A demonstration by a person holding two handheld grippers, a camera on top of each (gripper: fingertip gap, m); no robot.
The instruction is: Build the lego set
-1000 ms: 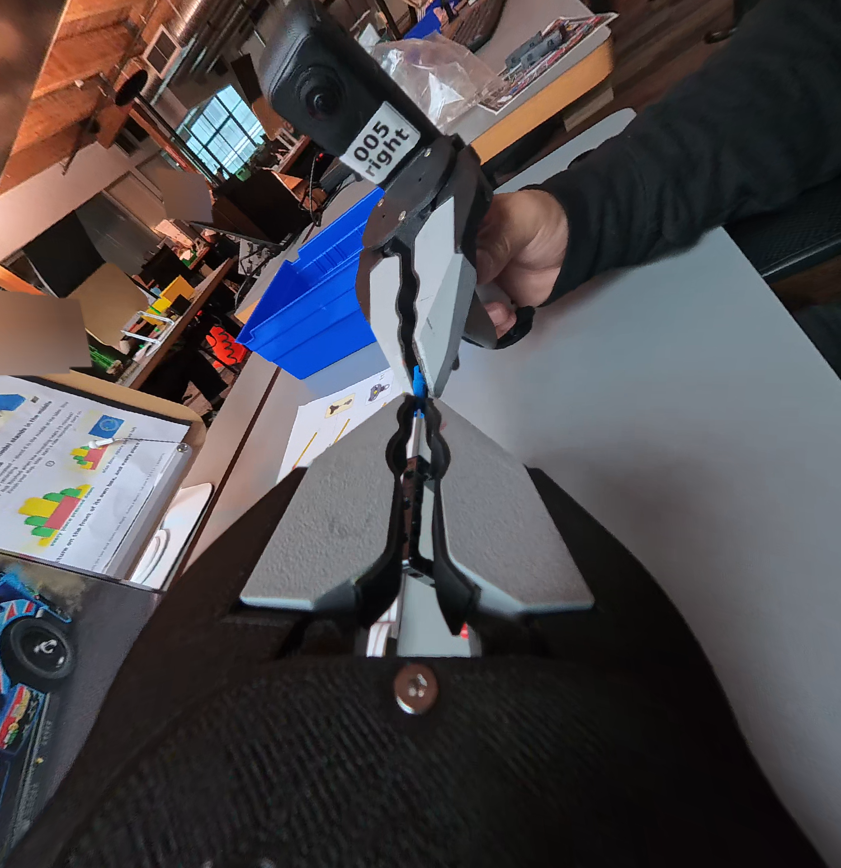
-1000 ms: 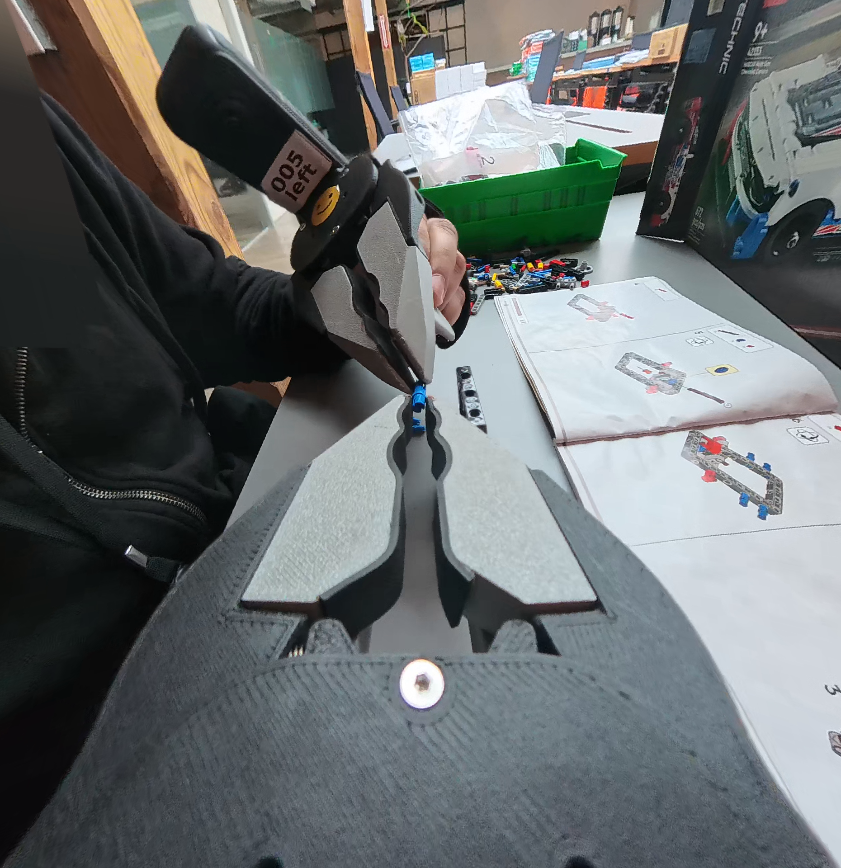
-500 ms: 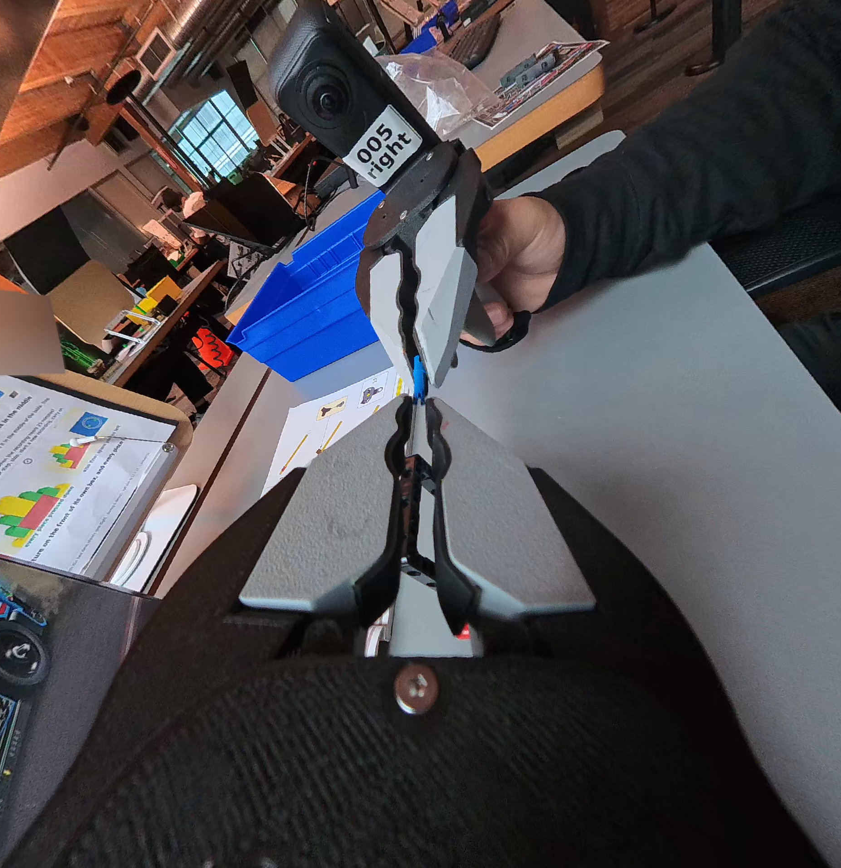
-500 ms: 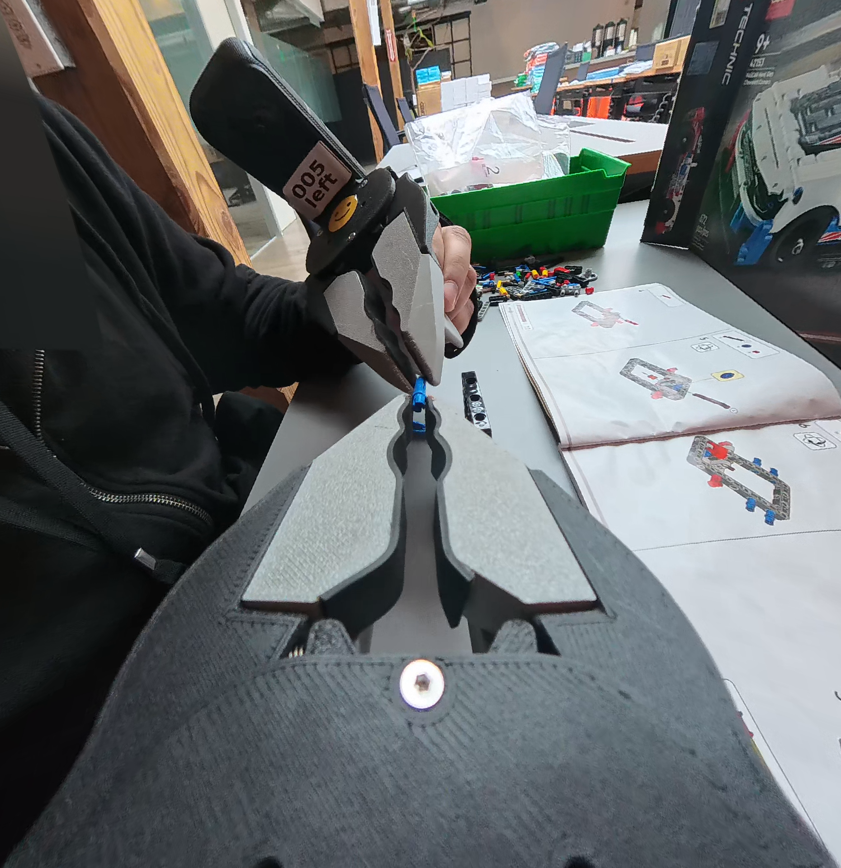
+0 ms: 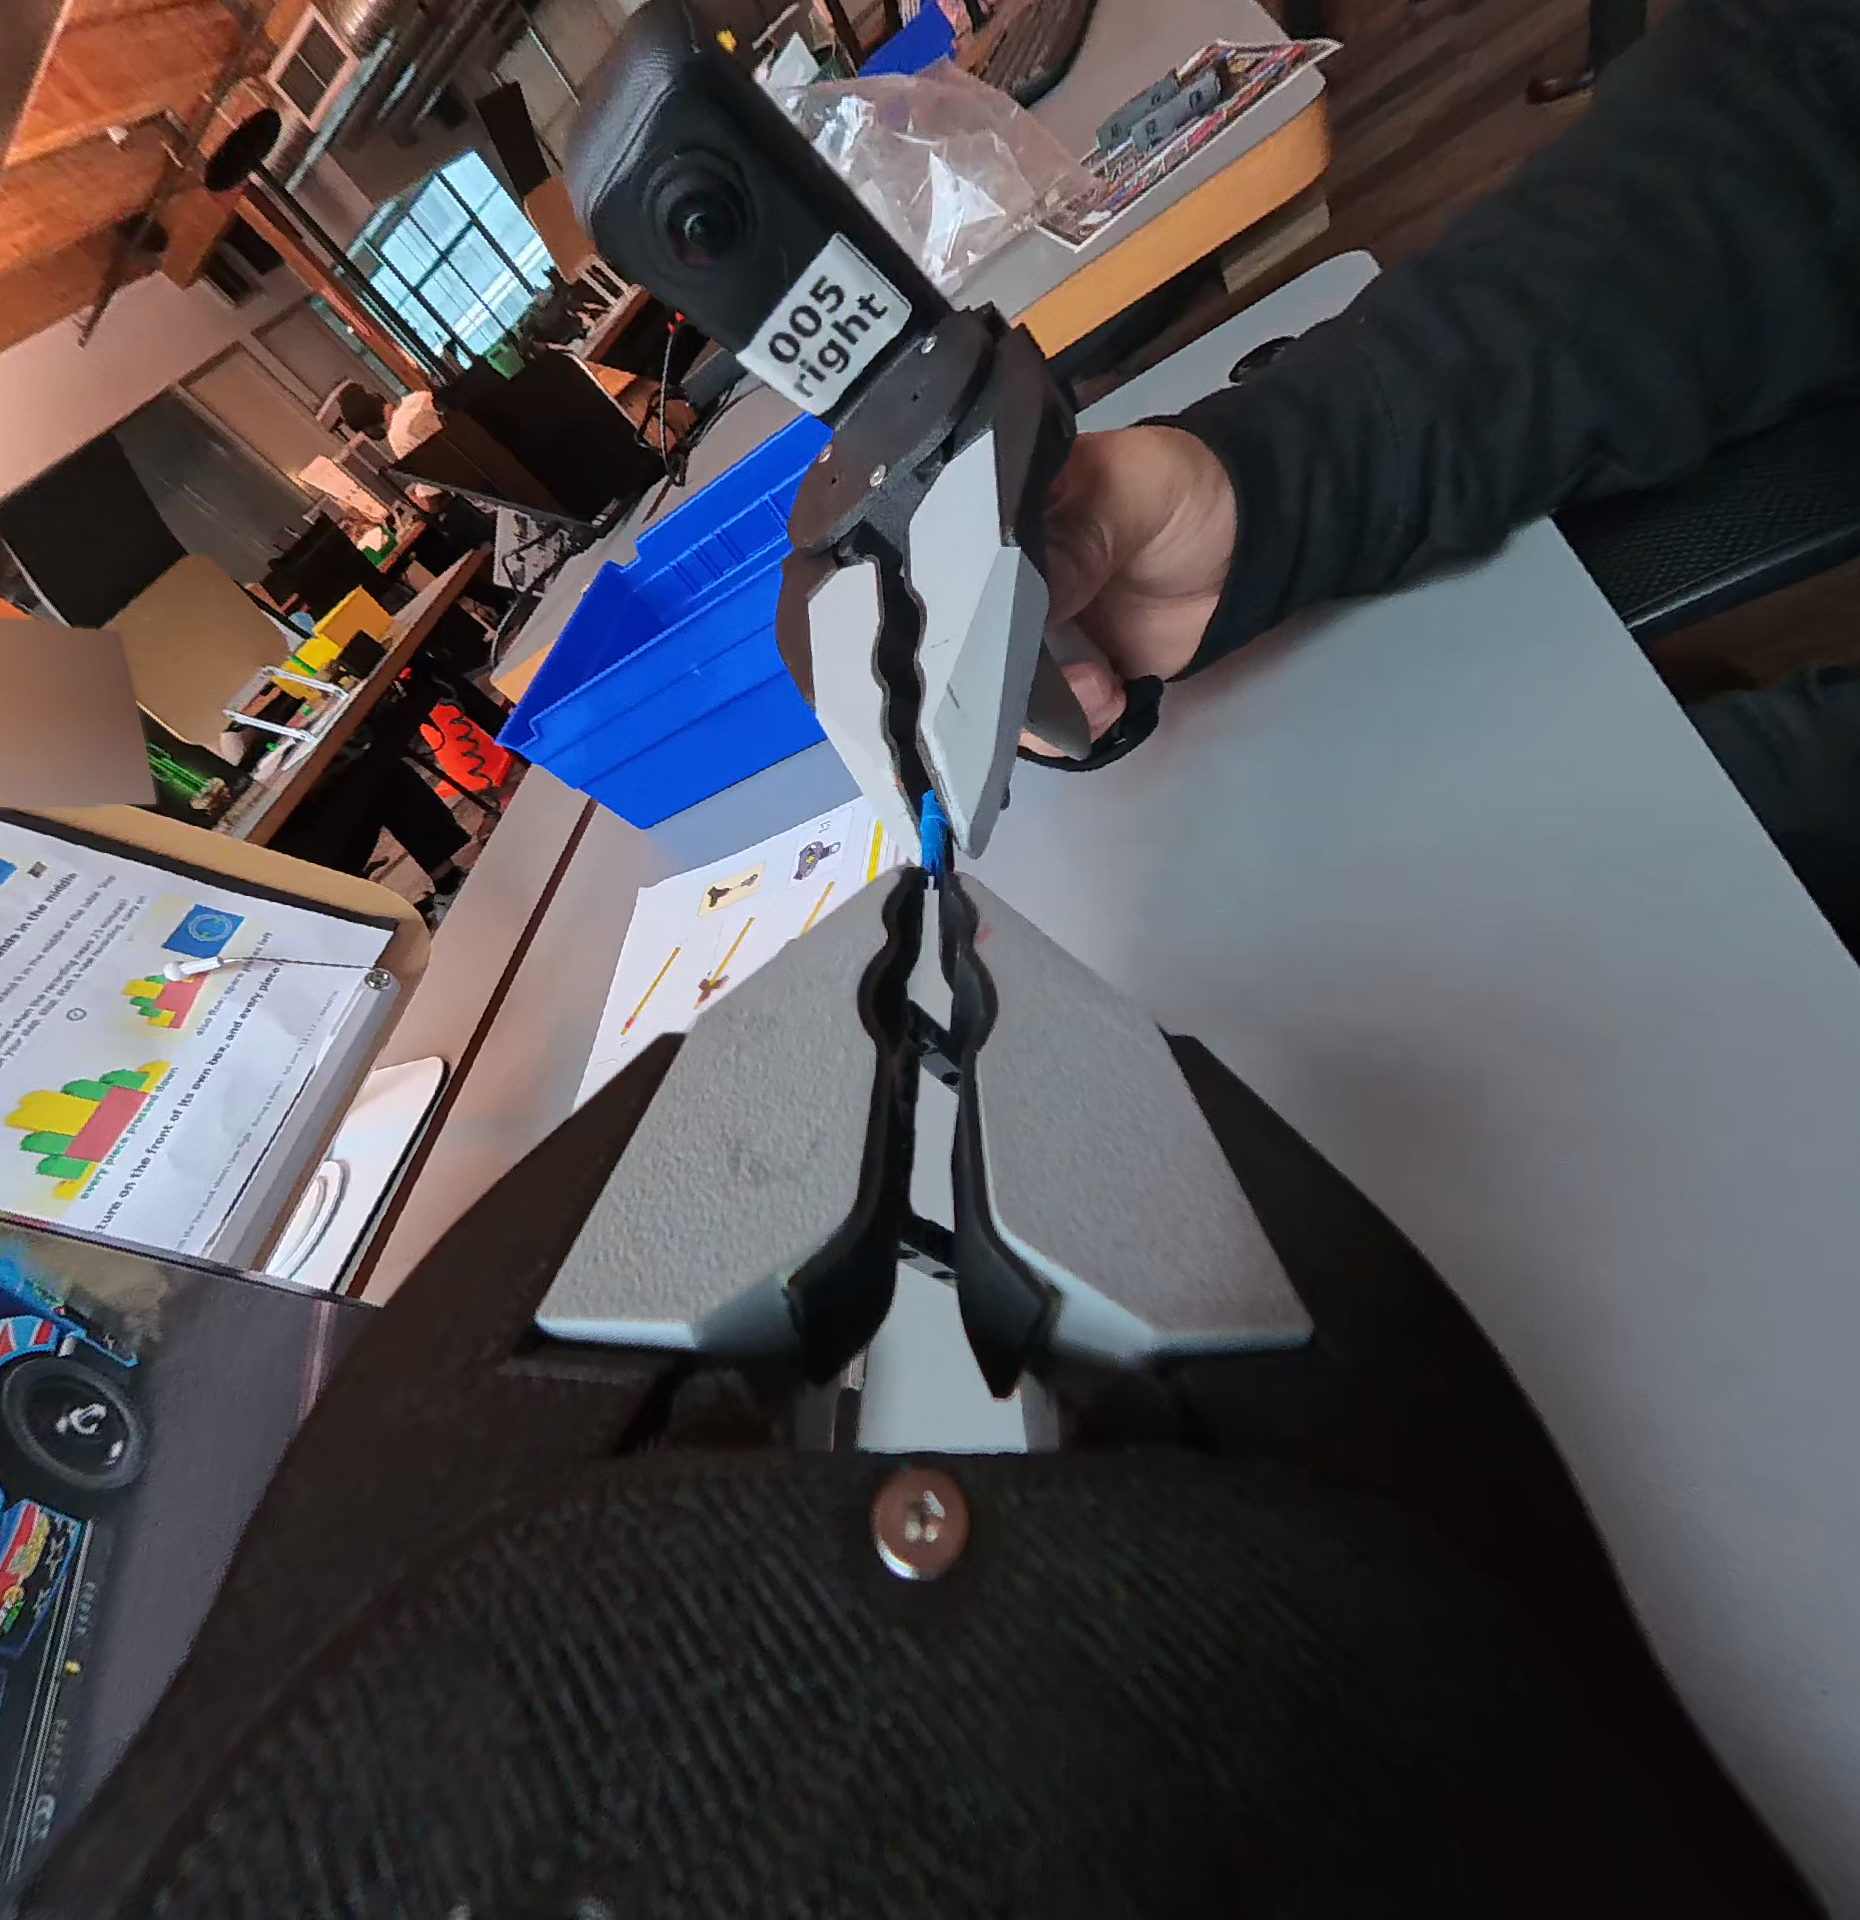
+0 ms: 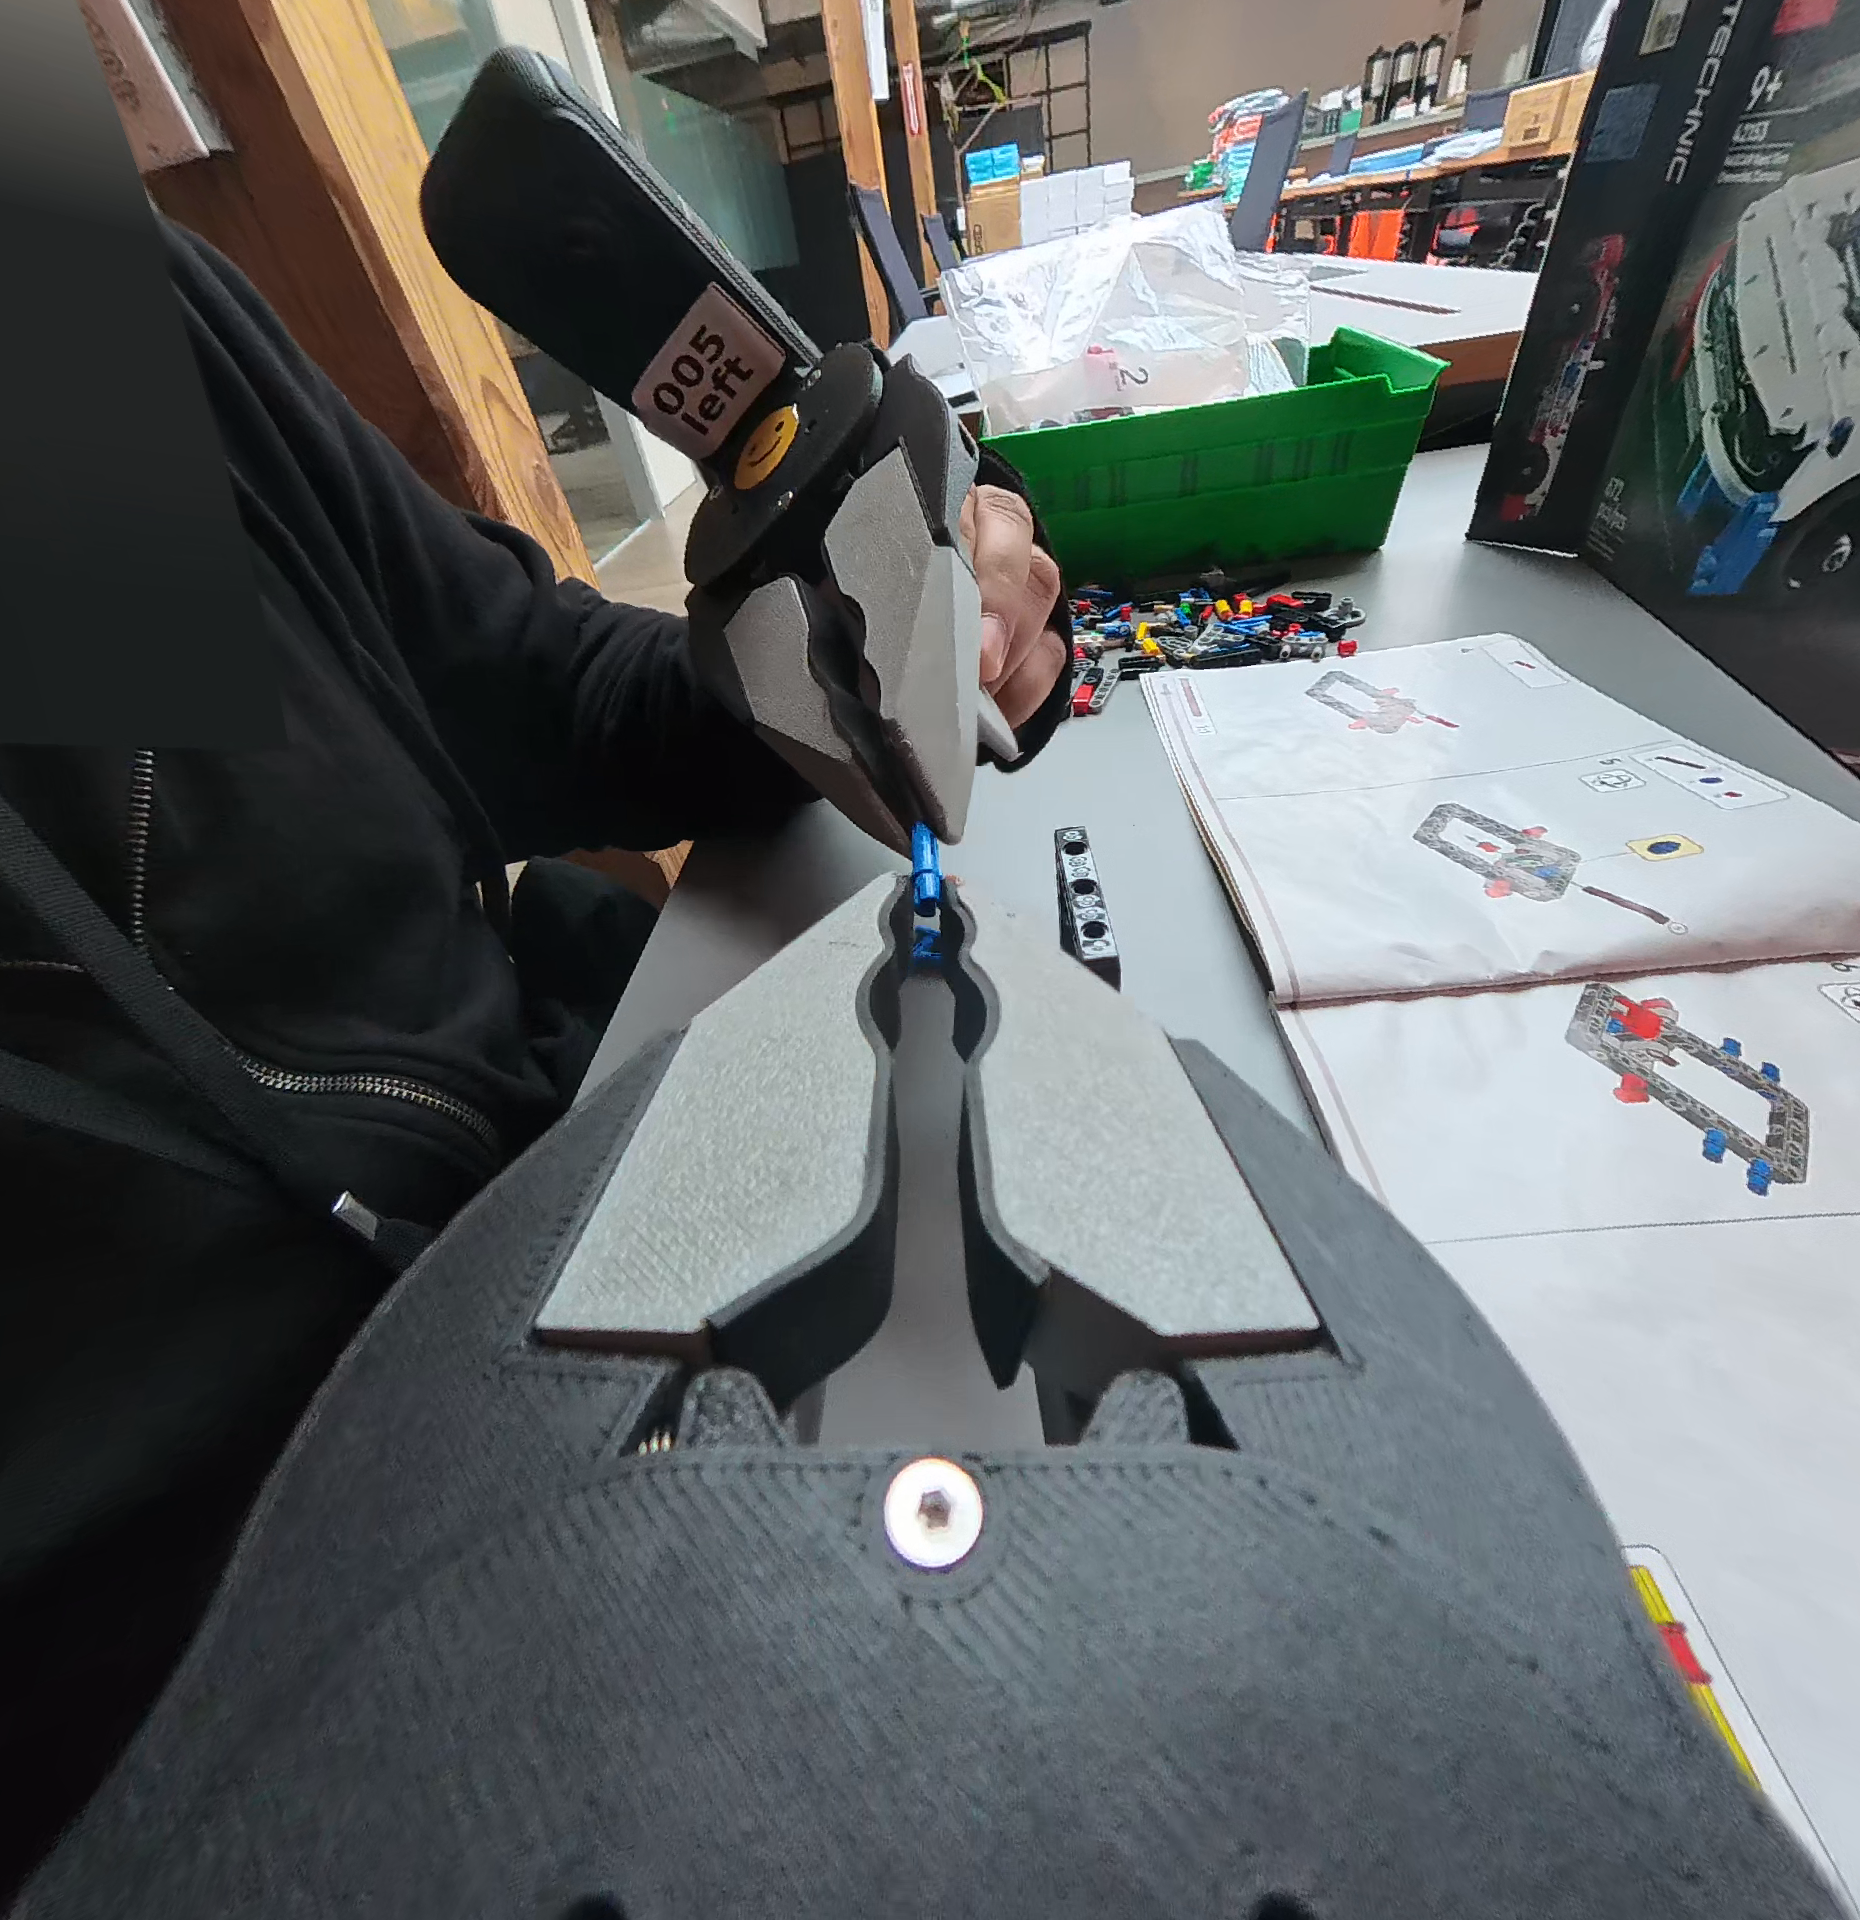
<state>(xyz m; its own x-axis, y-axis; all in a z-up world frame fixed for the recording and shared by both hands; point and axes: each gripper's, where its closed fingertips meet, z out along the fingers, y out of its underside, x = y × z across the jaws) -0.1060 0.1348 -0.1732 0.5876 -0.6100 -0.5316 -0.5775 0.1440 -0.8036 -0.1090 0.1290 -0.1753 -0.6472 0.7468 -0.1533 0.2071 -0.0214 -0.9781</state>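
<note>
We see a grey table [image 6: 1144,831] with an open instruction book [image 6: 1528,935] on it. At the far end sits a green bin [image 6: 1217,478], with a pile of little loose pieces [image 6: 1206,623] in front. A black beam [image 6: 1085,894] lies beside the book. Our left gripper [image 5: 931,894] is closed tight on a black piece [image 5: 931,1049]. Our right gripper [image 6: 926,914] pinches a small blue pin [image 6: 924,868]. The two tips meet above the table.

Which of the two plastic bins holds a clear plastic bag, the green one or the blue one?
The green bin, at the far end of the table behind the loose pieces, has the clear bag standing out of it. No bag shows in the blue bin.
</note>
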